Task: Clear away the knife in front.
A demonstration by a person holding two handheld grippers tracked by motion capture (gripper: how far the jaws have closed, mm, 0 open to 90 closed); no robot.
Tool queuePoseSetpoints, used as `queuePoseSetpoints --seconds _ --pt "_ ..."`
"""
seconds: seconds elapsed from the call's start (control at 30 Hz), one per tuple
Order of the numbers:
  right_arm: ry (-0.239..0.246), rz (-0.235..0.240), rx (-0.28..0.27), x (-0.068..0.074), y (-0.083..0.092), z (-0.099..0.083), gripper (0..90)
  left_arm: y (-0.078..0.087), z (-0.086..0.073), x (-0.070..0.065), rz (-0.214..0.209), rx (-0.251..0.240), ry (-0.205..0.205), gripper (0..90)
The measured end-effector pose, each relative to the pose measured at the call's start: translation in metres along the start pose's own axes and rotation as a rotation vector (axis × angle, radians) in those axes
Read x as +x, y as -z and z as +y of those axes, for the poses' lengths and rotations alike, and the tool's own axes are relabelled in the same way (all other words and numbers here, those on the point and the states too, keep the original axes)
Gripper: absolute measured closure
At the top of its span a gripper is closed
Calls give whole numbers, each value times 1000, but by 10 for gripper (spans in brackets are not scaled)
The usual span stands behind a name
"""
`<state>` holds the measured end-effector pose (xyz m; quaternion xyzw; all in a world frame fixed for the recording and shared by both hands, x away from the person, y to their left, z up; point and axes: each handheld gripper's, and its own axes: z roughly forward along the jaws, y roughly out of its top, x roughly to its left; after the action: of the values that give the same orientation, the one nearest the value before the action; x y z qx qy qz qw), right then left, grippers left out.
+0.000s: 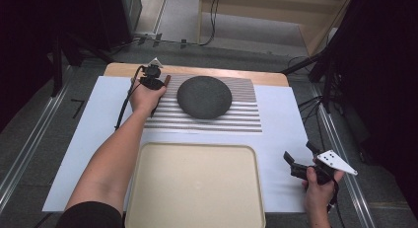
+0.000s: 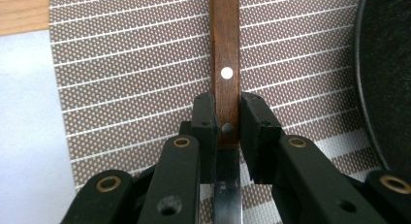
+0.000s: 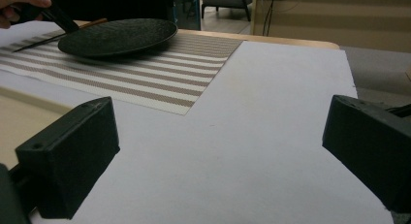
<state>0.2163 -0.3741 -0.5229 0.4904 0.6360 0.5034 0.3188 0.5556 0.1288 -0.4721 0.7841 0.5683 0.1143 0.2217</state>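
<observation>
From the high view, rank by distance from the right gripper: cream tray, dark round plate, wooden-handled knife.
Measured from the right gripper:
1. Cream plastic tray, just to its left, at the near edge.
2. Dark round plate, on the striped placemat, farther back.
3. Wooden-handled knife, far-left, clamped in the left gripper.

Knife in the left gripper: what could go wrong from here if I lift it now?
The left gripper pinches the knife on its narrow wooden handle, close to the blade, so it may swivel or slip when lifted. The knife lies close beside the dark plate, so a swing could knock the rim. The striped placemat may drag along if the jaws catch it.
</observation>
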Motion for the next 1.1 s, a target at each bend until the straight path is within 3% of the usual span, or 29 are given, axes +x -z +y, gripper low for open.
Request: queuePoseSetpoints --seconds 0.43,0.7,0.83,0.93,1.1 --pt "0 -3 5 1 0 0 0 25 -4 6 -42 -52 -22 773" --pt "5 -5 5 1 -1 0 0 6 -15 7 -69 24 -6 771" --pt "0 -5 6 1 -1 0 0 4 -18 6 -93 13 -1 769" --pt "-2 -4 5 1 -1 0 0 7 -19 3 -67 -19 -15 709" --pt "3 -5 6 0 -1 0 0 5 -22 -7 -16 15 -91 709"
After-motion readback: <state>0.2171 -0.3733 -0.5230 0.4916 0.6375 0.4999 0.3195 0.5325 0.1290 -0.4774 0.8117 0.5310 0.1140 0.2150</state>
